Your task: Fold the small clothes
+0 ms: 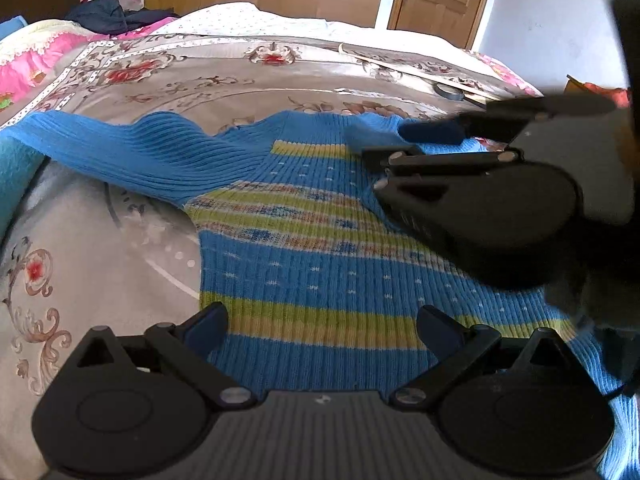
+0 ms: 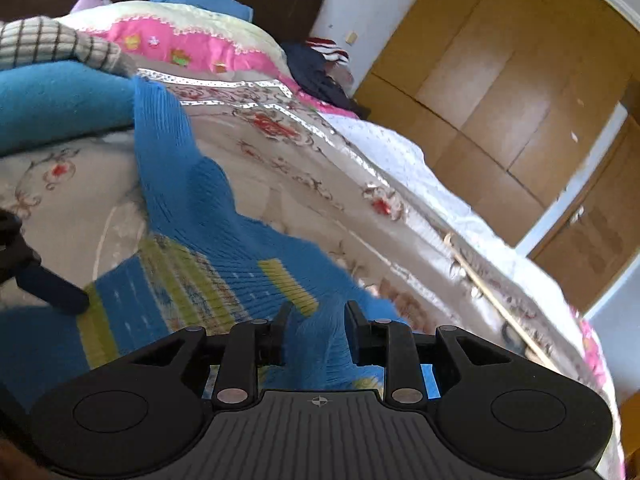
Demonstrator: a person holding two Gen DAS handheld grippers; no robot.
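- Bed: covered by a grey-beige spread with red floral and scroll print
- Knit sweater, blue with yellow-green and patterned bands, lies flat on the spread; one sleeve stretches out to the left in the left wrist view
- Pink and cream quilt bunched at the far left corner
- Dark clothes pile behind the quilt
- Roll of dark tape and a thin wooden stick lie near the far right edge
- White sheet shows along the far side
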